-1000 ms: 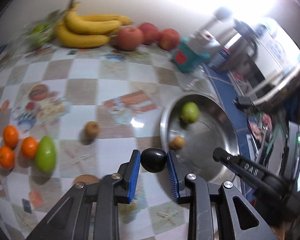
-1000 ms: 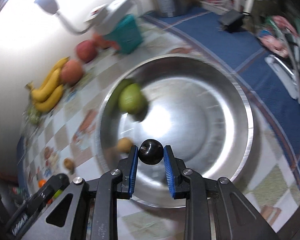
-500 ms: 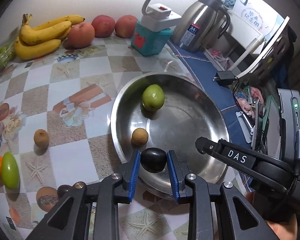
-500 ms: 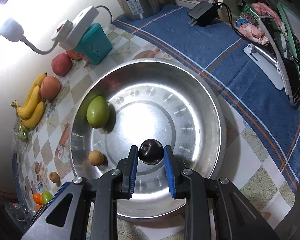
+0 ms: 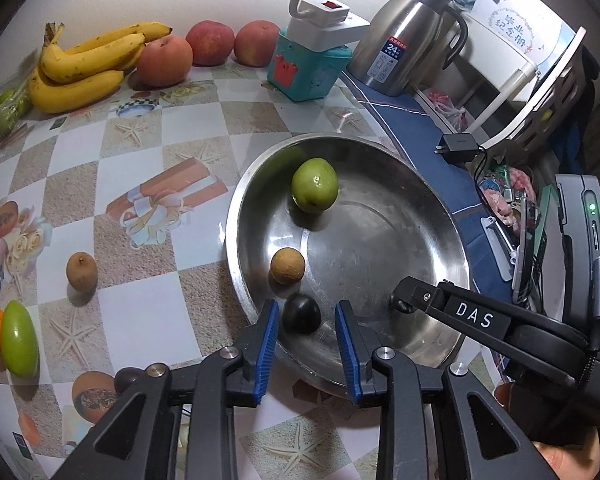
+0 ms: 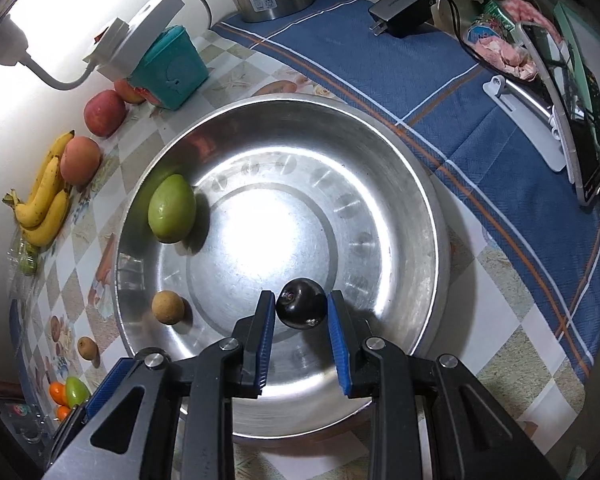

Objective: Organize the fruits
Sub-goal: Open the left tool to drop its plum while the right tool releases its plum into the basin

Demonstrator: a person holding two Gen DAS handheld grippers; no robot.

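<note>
A shiny round steel bowl (image 6: pixel 428 216) sits on a checkered glossy desk (image 5: pixel 148 308). Inside lie a smooth green fruit (image 6: pixel 171 208), a rough tan ball-shaped fruit (image 6: pixel 167 307) and glossy dark plums. The left hand-held gripper (image 5: pixel 306 338) stands wide around one plum (image 5: pixel 301 314); the right hand-held gripper (image 6: pixel 300 322) brackets another plum (image 6: pixel 302 303), its blue ribbed pads parted.

Shiny metal bowl (image 6: pixel 428 216), probably steel
</note>
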